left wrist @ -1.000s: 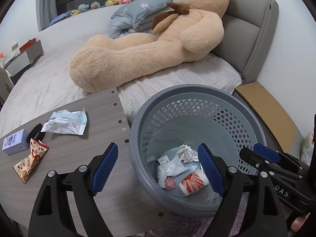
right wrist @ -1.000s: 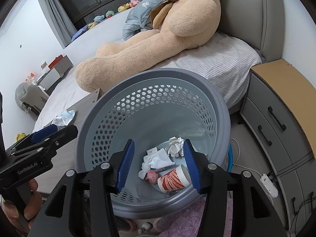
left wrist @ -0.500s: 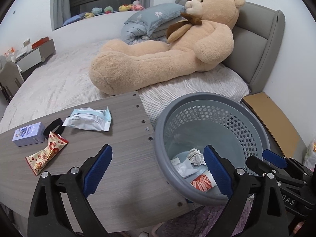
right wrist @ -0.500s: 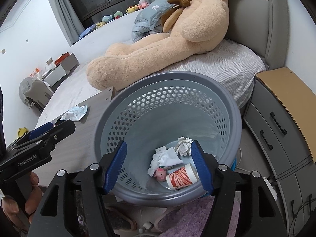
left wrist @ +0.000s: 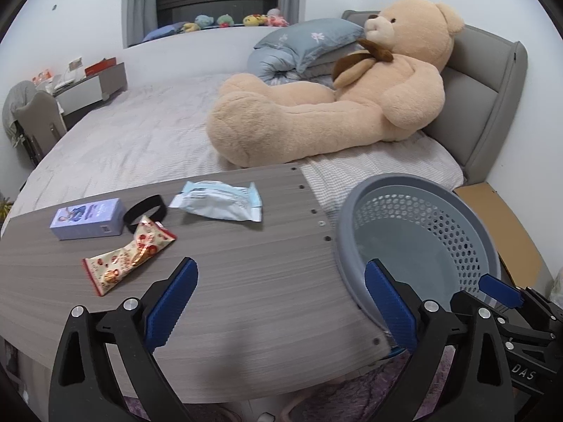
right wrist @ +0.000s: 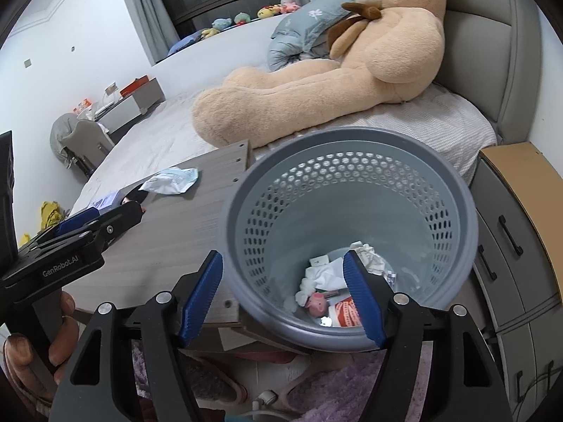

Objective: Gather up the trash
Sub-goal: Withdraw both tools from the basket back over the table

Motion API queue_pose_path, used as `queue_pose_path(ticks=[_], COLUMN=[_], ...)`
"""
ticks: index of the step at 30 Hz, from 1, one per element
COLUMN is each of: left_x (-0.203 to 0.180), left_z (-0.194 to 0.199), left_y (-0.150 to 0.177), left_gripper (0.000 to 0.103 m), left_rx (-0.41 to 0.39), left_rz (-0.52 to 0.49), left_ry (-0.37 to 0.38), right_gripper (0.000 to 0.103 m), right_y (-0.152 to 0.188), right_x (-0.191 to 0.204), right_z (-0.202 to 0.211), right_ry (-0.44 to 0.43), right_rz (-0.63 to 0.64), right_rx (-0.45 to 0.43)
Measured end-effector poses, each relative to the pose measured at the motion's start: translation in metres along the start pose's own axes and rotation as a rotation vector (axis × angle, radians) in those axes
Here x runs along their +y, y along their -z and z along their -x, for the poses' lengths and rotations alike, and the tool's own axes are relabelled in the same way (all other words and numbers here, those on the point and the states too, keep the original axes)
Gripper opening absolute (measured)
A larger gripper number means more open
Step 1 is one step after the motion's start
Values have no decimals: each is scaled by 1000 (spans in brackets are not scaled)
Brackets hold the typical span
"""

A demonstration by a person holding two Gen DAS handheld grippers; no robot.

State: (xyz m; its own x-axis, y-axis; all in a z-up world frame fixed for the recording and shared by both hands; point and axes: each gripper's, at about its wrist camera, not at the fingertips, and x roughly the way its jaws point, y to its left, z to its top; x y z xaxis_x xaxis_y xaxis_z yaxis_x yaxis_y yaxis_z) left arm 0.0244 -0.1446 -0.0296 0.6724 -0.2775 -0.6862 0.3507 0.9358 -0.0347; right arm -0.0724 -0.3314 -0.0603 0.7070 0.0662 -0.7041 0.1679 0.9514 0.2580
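Left wrist view is showing the left gripper (left wrist: 278,302) hanging over the wooden table (left wrist: 246,281) with its jaws spread wide and nothing between them. Left of centre in the frame, three likely pieces of trash are lying on the table: a red-patterned snack wrapper (left wrist: 128,255), a pale blue packet (left wrist: 220,200) above and to its right, and a lilac box (left wrist: 88,218) further left, with a black band (left wrist: 146,209) just beside it. At the right edge the grey perforated bin (left wrist: 418,235) is sitting against the table's end.

In the right wrist view the right gripper (right wrist: 281,299) is hovering above the bin (right wrist: 352,225), jaws open and empty; crumpled paper (right wrist: 369,256), a white tissue (right wrist: 323,277) and a red-and-white cup (right wrist: 346,313) are lying at the bottom. So the job looks partly done, with the table items left to collect.
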Motion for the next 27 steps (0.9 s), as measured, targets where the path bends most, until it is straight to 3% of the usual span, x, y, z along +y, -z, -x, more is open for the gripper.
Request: queue_pose_path(ticks=[17,27], left_x=[121,168], left_z=[3,-25], left_y=[19,21], left_gripper=[94,94], left_rx=[0,64], left_rz=[88,99], left_ry=[-190,-178], right_gripper=[70,70], right_y=[-4,-7], right_x=[79,119], right_z=[-27,-56], right_ry=[-126,-171], right_rz=[98,160], right_rx=[49,107])
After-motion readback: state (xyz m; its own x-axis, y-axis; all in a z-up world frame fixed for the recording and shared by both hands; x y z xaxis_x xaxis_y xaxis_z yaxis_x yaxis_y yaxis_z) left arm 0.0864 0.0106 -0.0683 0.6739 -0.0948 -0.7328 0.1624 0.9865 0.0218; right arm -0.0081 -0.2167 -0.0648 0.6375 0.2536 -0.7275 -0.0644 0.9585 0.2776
